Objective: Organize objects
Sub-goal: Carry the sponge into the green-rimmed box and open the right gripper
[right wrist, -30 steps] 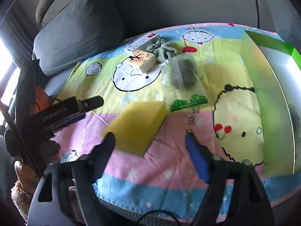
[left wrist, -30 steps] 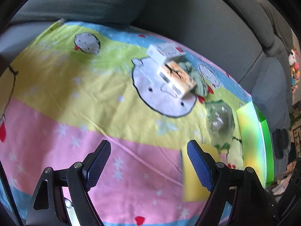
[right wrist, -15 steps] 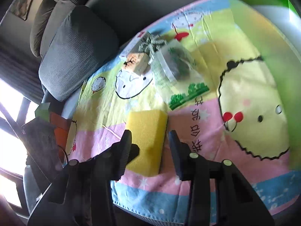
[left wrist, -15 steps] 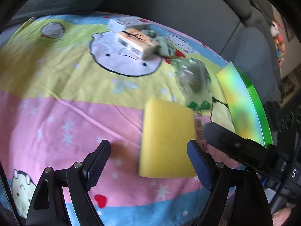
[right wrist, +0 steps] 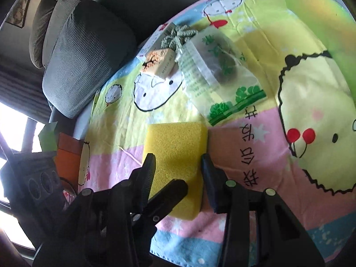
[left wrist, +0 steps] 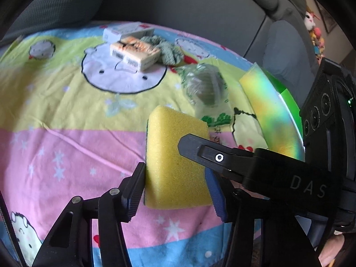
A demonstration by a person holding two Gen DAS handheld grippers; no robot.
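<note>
Sponge [left wrist: 175, 160] — light, soft, squashy; I'd pinch its long sides. Left tongs [left wrist: 175, 187] clasp it; right tongs [right wrist: 178, 173] straddle it, seemingly just touching.

Grey sofa [right wrist: 84, 62], bright window [right wrist: 11, 120]

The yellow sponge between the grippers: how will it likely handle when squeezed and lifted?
The yellow sponge looks porous, so probably light and compressible under the left gripper. Its flat block shape suggests no rolling. The right gripper straddles it too; the coarse texture should resist slipping.
</note>
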